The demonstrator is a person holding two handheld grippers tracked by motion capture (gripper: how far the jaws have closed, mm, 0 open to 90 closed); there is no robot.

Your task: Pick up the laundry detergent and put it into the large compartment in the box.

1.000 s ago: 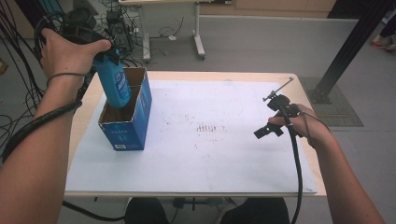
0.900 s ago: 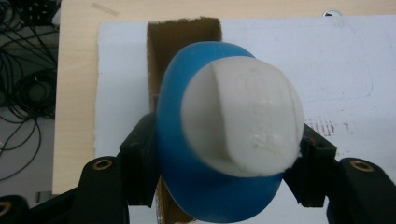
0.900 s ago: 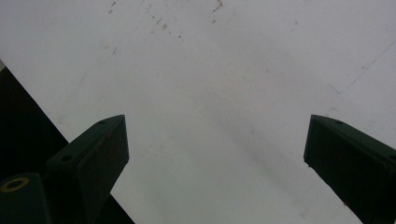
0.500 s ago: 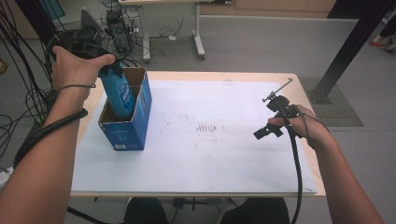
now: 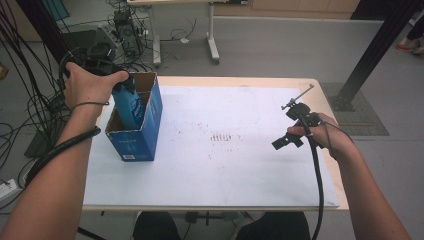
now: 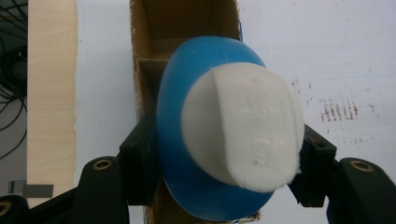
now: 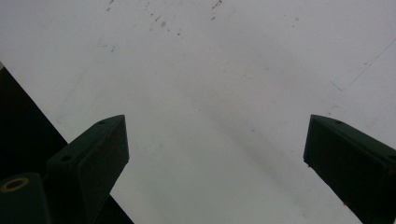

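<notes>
L gripper clamps a blue bottle w/ white cap; in the left gripper view the black jaws press on the bottle's sides at 9 and 3 o'clock, cap end toward the camera; bottle tilted, its lower end down inside the blue cardboard box; in the high view the L hand sits over the box's top at approx 10 o'clock of the table, bottle partly sunk into the open top, upper part above the rim; box stands upright on the white sheet near the table's L edge; inside is brown cardboard w/ a divider seen past the bottle in the left gripper view; which compartment the bottle goes into: can't tell.

R gripper is at approx 3 o'clock of the table, well apart from box and bottle; R hand holds it low over the sheet, near the R edge; in the right gripper view its jaws stand wide apart, nothing between them, bare white sheet w/ faint brown marks beneath; cable trails back from it along the forearm toward 6 o'clock.

Brown smudges mark the sheet near centre, between box and R gripper; wood table edge shows along the far side at 12 o'clock.
</notes>
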